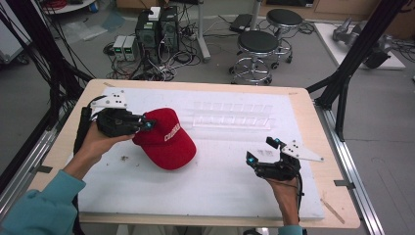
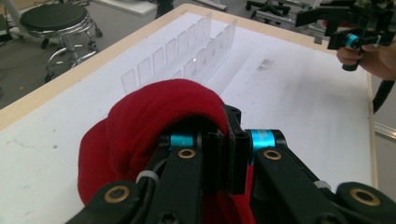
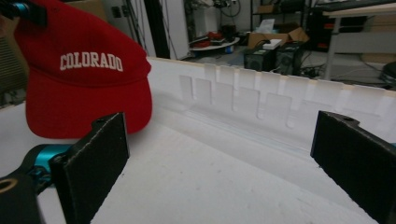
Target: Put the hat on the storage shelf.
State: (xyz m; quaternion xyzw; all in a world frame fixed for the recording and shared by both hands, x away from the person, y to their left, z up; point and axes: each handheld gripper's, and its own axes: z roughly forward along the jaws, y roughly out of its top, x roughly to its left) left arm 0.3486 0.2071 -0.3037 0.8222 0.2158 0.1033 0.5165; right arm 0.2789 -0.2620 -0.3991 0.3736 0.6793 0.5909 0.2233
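A red cap [image 1: 166, 139] lettered COLORADO sits left of centre on the white board [image 1: 220, 181], its brim toward the near side. My left gripper [image 1: 147, 123] comes in from the left and is shut on the cap's back edge. In the left gripper view the red fabric of the cap [image 2: 154, 112] bulges over the closed jaws of that gripper [image 2: 224, 135]. My right gripper [image 1: 263, 150] hovers open at the board's right side, apart from the cap. Its own view has the gripper [image 3: 219, 158] with wide jaws holding nothing and the cap [image 3: 84, 74] at far left.
A clear acrylic slotted rack [image 1: 232, 115] lies across the far middle of the board, beyond the cap. Off the table stand two black stools [image 1: 257, 46], computer cases [image 1: 156, 29] with cables, and a black frame post [image 1: 342, 83] at right.
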